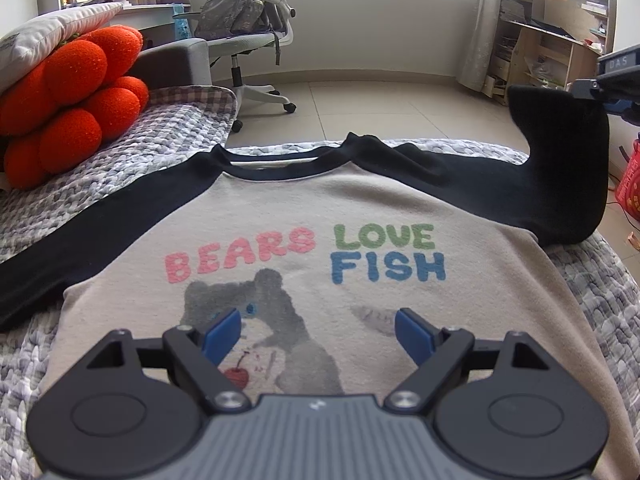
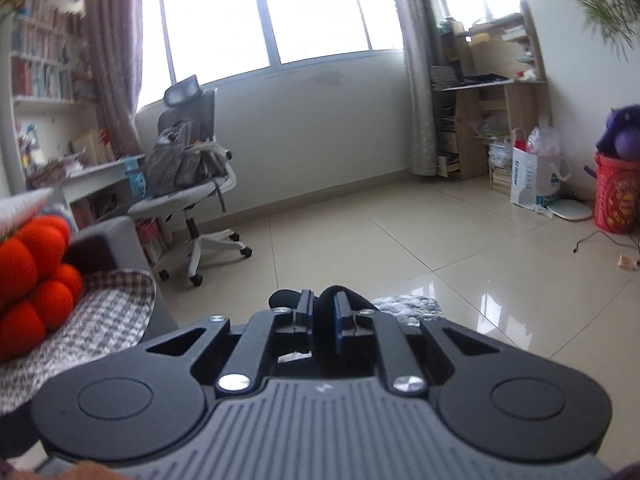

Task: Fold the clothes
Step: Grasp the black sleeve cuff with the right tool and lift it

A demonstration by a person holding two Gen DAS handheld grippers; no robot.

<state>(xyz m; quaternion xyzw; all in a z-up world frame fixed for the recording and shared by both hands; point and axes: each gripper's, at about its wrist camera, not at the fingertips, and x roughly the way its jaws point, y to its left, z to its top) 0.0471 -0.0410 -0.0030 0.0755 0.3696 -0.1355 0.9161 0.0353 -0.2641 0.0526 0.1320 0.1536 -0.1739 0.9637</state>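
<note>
Hovering over the beige long-sleeved shirt with navy sleeves and "BEARS LOVE FISH" print [image 1: 320, 216], my left gripper [image 1: 318, 334] has its blue-padded jaws spread wide with nothing between them, the bear picture showing in the gap. The shirt lies face up on the grey-and-white quilted bed cover [image 1: 608, 300], collar at the far side. Its left sleeve runs flat towards the near left. My right gripper [image 2: 322, 312] has its jaws closed on the cuff of the shirt's navy right sleeve [image 1: 568, 152], which stands lifted off the bed at the far right, the dark cloth bulging out past both jaw tips. An orange knobbly plush cushion [image 1: 68, 96] rests at the far left of the bed. Across the tiled floor, a red patterned bucket [image 2: 616, 196] at the right wall has a purple plush toy [image 2: 622, 132] sitting in it, and a white paper bag [image 2: 534, 182] beside the wooden shelf is stuffed with clear plastic and something red.
</note>
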